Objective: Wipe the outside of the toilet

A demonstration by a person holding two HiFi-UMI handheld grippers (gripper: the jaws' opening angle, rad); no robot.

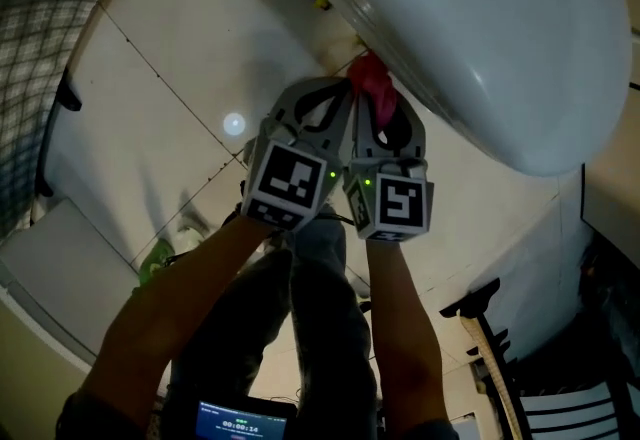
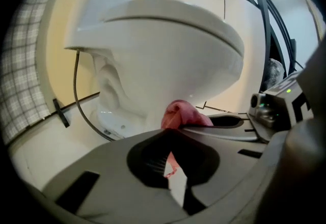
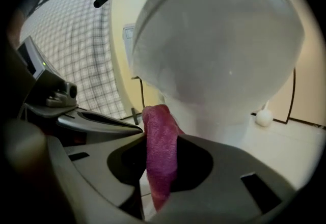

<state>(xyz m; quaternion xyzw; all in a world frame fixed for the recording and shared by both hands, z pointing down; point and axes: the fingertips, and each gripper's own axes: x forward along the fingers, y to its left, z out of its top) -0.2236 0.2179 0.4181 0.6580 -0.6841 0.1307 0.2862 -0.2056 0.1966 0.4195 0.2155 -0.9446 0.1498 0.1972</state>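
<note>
Toilet point(image 1: 470, 38) underside against pink cloth point(image 1: 372, 83), jaws of left gripper point(image 1: 340, 98) and right gripper point(image 1: 388, 108) both clenched on it.

Against toilet point(image 1: 480, 38) underside: cloth point(image 1: 372, 83), between both jaws.

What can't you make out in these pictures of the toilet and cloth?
Head view: whether the pink cloth touches the toilet; the left gripper and right gripper cover that spot.
Gripper views: the cloth's full extent, hidden by jaws.
Head view: screen text, too small.
</note>
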